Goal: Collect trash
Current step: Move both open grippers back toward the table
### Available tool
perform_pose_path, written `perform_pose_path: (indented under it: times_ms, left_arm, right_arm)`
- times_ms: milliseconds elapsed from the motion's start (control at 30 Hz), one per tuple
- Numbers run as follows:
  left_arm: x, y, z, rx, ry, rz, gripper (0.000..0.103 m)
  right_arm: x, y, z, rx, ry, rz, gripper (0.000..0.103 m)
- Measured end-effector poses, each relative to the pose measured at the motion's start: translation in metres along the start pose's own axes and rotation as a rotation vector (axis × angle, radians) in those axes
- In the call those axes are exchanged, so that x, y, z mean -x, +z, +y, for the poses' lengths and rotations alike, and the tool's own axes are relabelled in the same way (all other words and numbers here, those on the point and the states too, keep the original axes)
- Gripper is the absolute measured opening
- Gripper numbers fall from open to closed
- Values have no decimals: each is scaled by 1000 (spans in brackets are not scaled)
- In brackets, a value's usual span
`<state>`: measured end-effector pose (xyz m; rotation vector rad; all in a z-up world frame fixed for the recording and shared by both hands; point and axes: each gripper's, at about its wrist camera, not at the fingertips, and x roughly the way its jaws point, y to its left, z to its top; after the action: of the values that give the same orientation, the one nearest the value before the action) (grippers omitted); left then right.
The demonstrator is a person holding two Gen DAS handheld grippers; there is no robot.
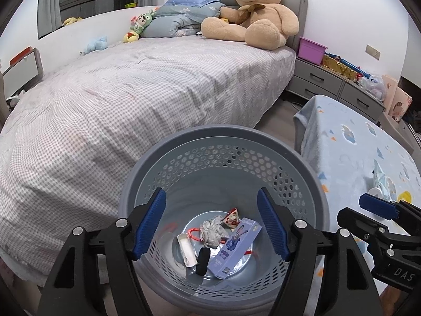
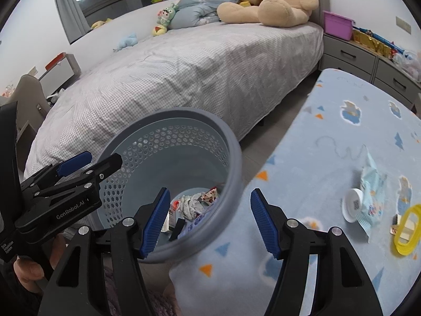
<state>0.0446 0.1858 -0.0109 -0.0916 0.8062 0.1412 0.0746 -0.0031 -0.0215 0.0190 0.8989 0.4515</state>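
Both grippers hang over the edge of the grey bin (image 1: 223, 142), which stands on the floor between the bed (image 1: 131, 100) and a low surface draped in a blue blanket (image 2: 342, 137). The left gripper (image 1: 211, 223) points straight down into the bin's mouth, its blue pads spread wide with nothing between them. Below it, at the bin's bottom, lie a purple box (image 1: 234, 247), a crumpled paper (image 1: 213, 230) and a few smaller scraps.

The right gripper (image 2: 208, 221) straddles the bin's near rim and the blanket's edge. Its jaws are also apart and hold nothing.

What is left to collect sits on the blanket, off to the right of the right gripper and somewhat farther out: a pale blue wrapper (image 2: 372, 197), a white round lid (image 2: 354, 205) touching its left edge, and a yellow ring (image 2: 407, 229) just beyond, near the edge of view. The wrapper's long axis runs roughly away from the person, leaning a little to the left at its far end, so jaws coming in from this side would close across its narrow width without much wrist turn.

The right hand is plainly the nearer one; the left would have to cross the bin and its partner to get there. So I judge the next reach belongs to the right gripper, swinging rightward over the blanket, with the lid the closest piece.
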Motion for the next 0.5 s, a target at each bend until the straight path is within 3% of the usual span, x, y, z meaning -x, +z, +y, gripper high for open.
perform_pose_path:
  times_ms: [500]
  left_arm:
    - [19, -4, -57, -78, -76, -41, 70]
  right_arm:
    - [57, -45, -66, -124, -151, -25, 67]
